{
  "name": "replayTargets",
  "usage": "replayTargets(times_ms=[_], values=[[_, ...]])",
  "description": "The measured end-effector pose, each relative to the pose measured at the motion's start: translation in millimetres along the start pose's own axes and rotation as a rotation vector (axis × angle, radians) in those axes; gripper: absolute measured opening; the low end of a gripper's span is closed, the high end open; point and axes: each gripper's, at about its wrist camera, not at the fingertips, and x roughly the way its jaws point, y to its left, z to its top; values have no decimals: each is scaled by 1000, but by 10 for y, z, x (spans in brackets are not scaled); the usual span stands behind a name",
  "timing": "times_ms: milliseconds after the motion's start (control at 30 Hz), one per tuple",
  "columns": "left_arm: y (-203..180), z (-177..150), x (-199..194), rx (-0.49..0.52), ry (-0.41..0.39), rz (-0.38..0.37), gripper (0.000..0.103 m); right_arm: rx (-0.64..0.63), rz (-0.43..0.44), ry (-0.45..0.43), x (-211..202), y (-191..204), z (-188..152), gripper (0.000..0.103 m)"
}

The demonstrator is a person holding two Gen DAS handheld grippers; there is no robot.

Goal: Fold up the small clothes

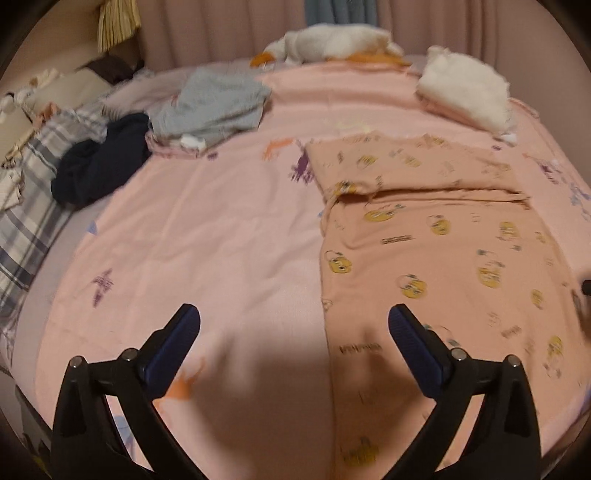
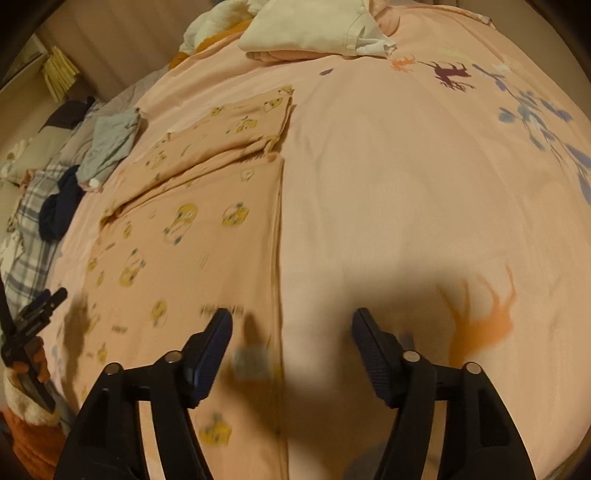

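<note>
A peach cotton garment printed with yellow cartoon birds lay flat, its top folded over, on the pink animal-print bedspread, while the left tool and right tool hovered wide apart, gripping nothing.

Pink printed bedsheet, plaid pillow, curtain

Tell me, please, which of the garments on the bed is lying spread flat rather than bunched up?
The peach garment with yellow cartoon prints, beneath both open grippers; the grey and navy garments lie crumpled.
</note>
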Motion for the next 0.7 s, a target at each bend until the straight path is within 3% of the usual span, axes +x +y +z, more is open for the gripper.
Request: replayTargets(times_ms=[133,233,367,433,533,700], values=[[16,-102,-224,-7,8,-78,102,21,19,16,-69,-40,-146,70],[108,-259,-222,-121,96,-250,102,69,72,29,-116,-98,-235,73],[212,-596,-57,-305,256,-464,102,142,225,61,-157,-151,-361,79],[214,-738,14,-327,311,-471,102,188,320,94,-119,-178,-435,79],[240,-881,41,-355,335,-473,102,239,367,94,-101,-212,-533,79],[313,-1003,0,-461,332,-612,102,229,399,109,-94,-159,-682,79]])
